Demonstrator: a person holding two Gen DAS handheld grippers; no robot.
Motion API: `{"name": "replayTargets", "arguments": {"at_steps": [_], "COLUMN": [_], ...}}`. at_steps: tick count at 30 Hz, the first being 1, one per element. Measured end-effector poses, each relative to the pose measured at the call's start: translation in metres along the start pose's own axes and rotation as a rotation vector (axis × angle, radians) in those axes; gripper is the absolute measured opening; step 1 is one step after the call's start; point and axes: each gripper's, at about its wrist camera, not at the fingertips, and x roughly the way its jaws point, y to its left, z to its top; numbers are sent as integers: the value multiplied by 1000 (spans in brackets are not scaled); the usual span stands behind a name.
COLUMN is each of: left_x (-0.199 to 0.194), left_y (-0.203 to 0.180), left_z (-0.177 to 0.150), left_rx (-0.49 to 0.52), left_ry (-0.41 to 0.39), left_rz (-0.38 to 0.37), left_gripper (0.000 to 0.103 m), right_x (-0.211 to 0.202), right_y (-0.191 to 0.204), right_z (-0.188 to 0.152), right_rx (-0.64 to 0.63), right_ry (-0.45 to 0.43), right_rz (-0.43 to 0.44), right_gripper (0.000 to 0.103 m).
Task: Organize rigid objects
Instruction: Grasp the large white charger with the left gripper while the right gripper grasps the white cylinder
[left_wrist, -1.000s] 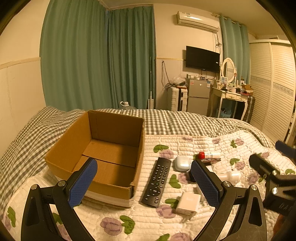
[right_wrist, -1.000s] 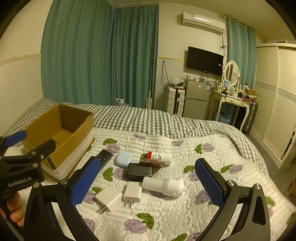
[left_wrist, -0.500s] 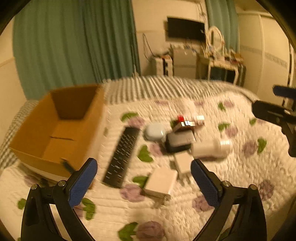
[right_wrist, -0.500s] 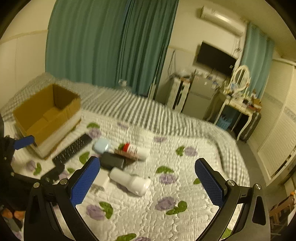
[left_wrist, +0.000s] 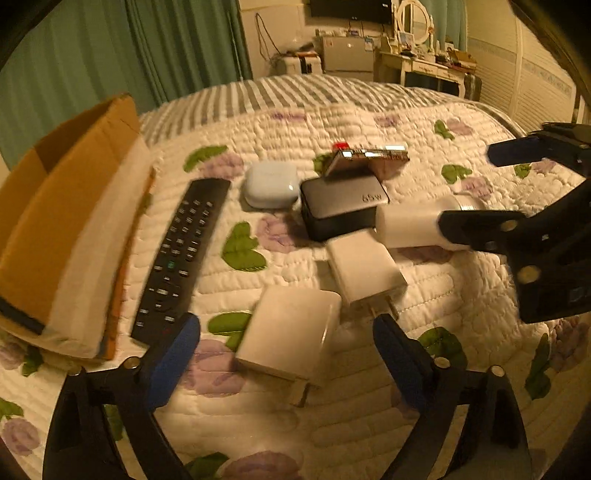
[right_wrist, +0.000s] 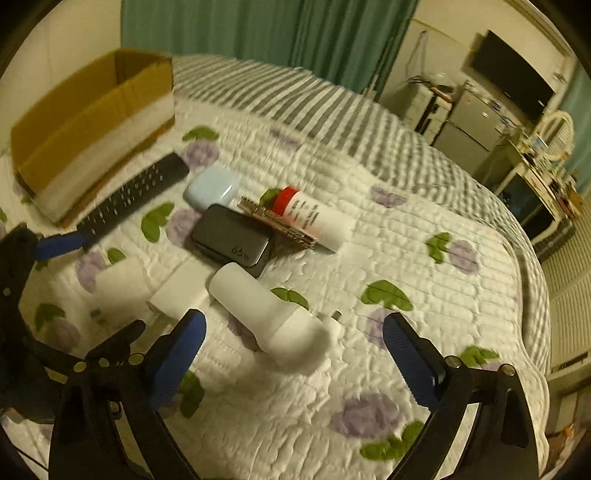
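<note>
Hovering w/ both grippers spread wide, gripping nothing. Left gripper (left_wrist: 286, 354) is sitting just over the near white charger (left_wrist: 290, 332); right gripper (right_wrist: 293, 345) is framing the white cylinder (right_wrist: 269, 314). Looks like the approach-to-grasp step, nothing boxed yet AFAICT. Cardboard box (left_wrist: 55, 221) is lying at the left, beside the remote (left_wrist: 181, 258). Next: drop lower, centre pads (left_wrist: 173, 360) around charger sides, squeeze, carry to box.

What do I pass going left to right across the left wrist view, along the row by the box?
Cardboard box → black remote → pale blue earbud case → black 65W charger → white cylindrical device → right gripper.
</note>
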Motion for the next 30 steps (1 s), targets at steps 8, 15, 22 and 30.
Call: {"name": "replayTargets", "arguments": {"at_steps": [8,15,22,30], "left_x": [14,8,-5,-11], "left_y": [1,3,3,6], "left_z": [-2,-1,-1,-2], "left_rx": [-10,-13,-11,-28], "left_ry": [49,43,31,31], "left_rz": [-48,-71,-76,-89], "left_gripper": [64,56,54,53], "right_x": [39,45,22,18], "right_y": [8,11,12,20], "right_z": [0,-2,-8,-2], "right_rx": [-58,-76,-76,-120], "right_ry": [81,95,48,48], "right_rz": [17,-16,-28,-23], "right_gripper": [83,76,38,28]}}
